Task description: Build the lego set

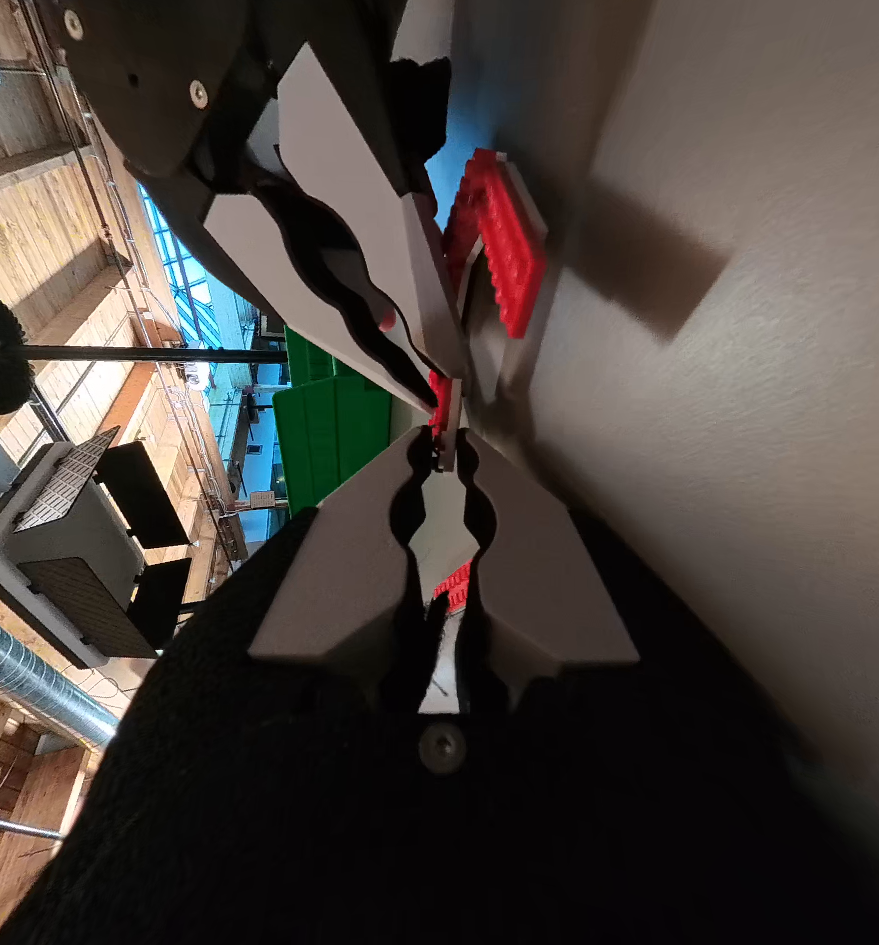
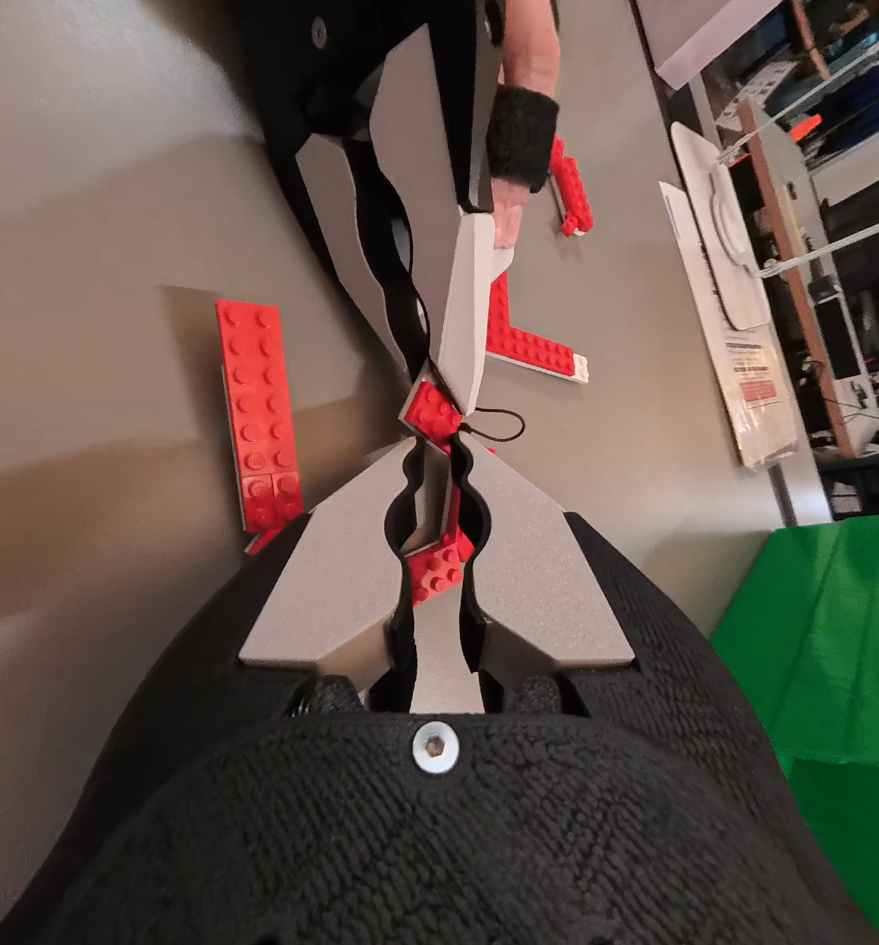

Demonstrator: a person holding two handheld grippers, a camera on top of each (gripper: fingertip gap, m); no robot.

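A small red plate piece on a grey layer [image 2: 431, 413] is held above the beige table [image 2: 120, 153] between both grippers. My right gripper [image 2: 438, 445] is shut on its near end. More red and grey [image 2: 435, 567] shows between its jaws. My left gripper [image 2: 445, 396] comes in from above and pinches the far end. In the left wrist view, my left gripper [image 1: 443, 441] is shut on the same red and grey piece [image 1: 446, 409]. The right gripper [image 1: 435, 401] meets it from the upper left.
A long red plate [image 2: 258, 399] lies on the table at the left and also shows in the left wrist view [image 1: 506, 245]. A red L-shaped piece [image 2: 529, 347] and another red piece [image 2: 573, 189] lie farther off. A green bin [image 2: 810, 639] stands at the right. A paper sheet [image 2: 749, 388] lies at the table edge.
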